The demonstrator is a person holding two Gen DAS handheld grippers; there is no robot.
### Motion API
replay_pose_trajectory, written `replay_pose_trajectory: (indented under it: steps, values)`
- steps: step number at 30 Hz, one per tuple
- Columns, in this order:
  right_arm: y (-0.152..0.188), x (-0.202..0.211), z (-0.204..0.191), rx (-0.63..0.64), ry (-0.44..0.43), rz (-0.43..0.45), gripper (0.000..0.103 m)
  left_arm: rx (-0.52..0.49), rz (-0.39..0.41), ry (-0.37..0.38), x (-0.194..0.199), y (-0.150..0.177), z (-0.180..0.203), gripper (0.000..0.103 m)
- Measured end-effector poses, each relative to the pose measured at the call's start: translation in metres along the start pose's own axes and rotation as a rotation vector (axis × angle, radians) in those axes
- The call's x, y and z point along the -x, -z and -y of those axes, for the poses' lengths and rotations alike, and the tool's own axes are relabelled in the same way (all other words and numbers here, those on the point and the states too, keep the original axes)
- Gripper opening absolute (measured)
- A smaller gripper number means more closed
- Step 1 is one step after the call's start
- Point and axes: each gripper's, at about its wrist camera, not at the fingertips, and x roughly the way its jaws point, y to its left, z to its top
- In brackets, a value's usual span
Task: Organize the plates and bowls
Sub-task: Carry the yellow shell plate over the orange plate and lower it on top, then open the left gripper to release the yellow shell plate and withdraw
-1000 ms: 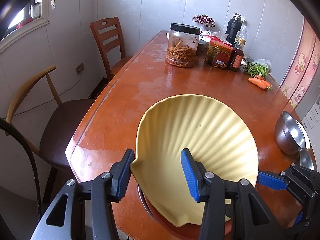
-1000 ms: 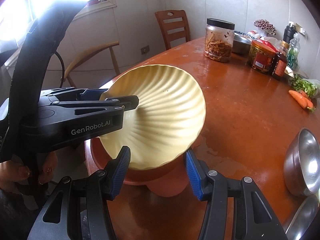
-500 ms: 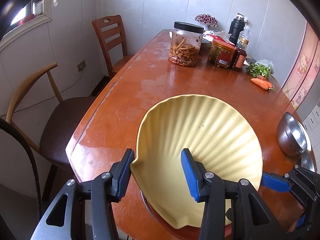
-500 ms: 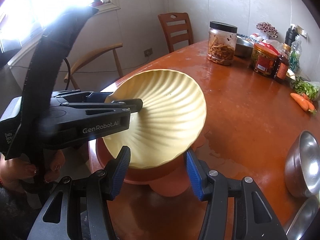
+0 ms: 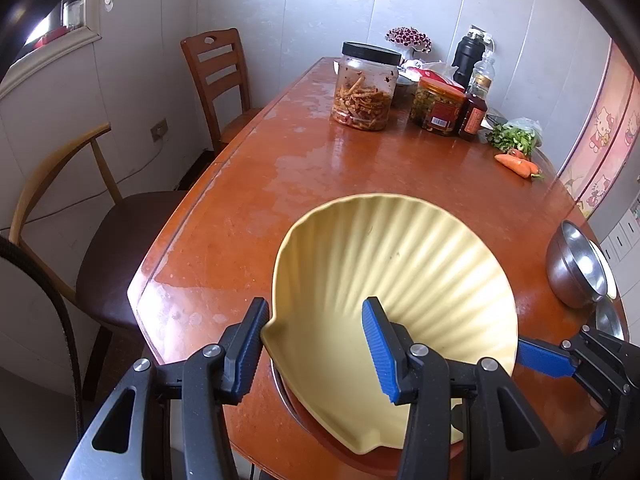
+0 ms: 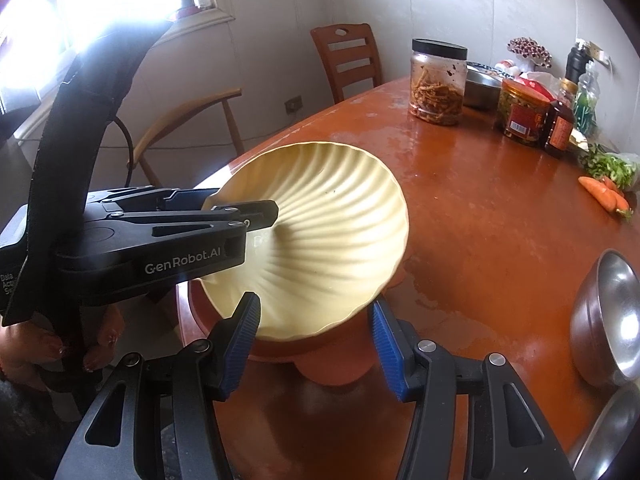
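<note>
A yellow shell-shaped plate (image 5: 392,300) lies tilted on a red-brown plate (image 6: 332,368) at the near end of the wooden table (image 5: 320,168). My left gripper (image 5: 316,344) is open, its jaws astride the yellow plate's near-left rim, one pad outside and one over the plate. It shows from the side in the right wrist view (image 6: 256,214). My right gripper (image 6: 314,340) is open and empty, its jaws astride the stack's near edge. Its blue fingertip (image 5: 544,358) shows at the plate's right rim. The yellow plate also shows in the right wrist view (image 6: 320,236).
A steel bowl (image 5: 576,268) lies tilted at the table's right edge, with another steel rim (image 6: 604,436) nearer. Jars (image 5: 366,88), bottles, greens and carrots (image 5: 518,164) stand at the far end. Two chairs (image 5: 216,80) stand along the left side.
Both grippers stay open around the plate stack. The views have shifted slightly; the yellow plate sits a little lower and nearer in both views.
</note>
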Motion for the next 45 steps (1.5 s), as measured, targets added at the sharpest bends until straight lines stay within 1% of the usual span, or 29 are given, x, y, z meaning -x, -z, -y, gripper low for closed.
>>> replay_pose_trajectory:
  steps: [14,18,34,39,45]
  values:
    - [0.003,0.006,0.002,-0.013,0.002,0.009,0.058,-0.002,0.014,-0.007,0.008,0.001,0.005,0.049]
    - [0.002,0.008,0.004,-0.014,0.004,0.017,0.059,0.000,0.022,-0.006,0.011,0.001,0.006,0.051]
    - [0.005,0.013,0.004,-0.017,0.000,0.027,0.061,0.017,0.039,-0.014,0.022,0.005,0.006,0.053]
    - [0.006,0.015,0.003,-0.019,-0.001,0.031,0.061,0.023,0.057,-0.013,0.030,0.006,0.005,0.056]
    - [0.009,0.019,0.003,-0.024,-0.002,0.034,0.062,0.027,0.064,-0.020,0.036,0.006,0.006,0.057]
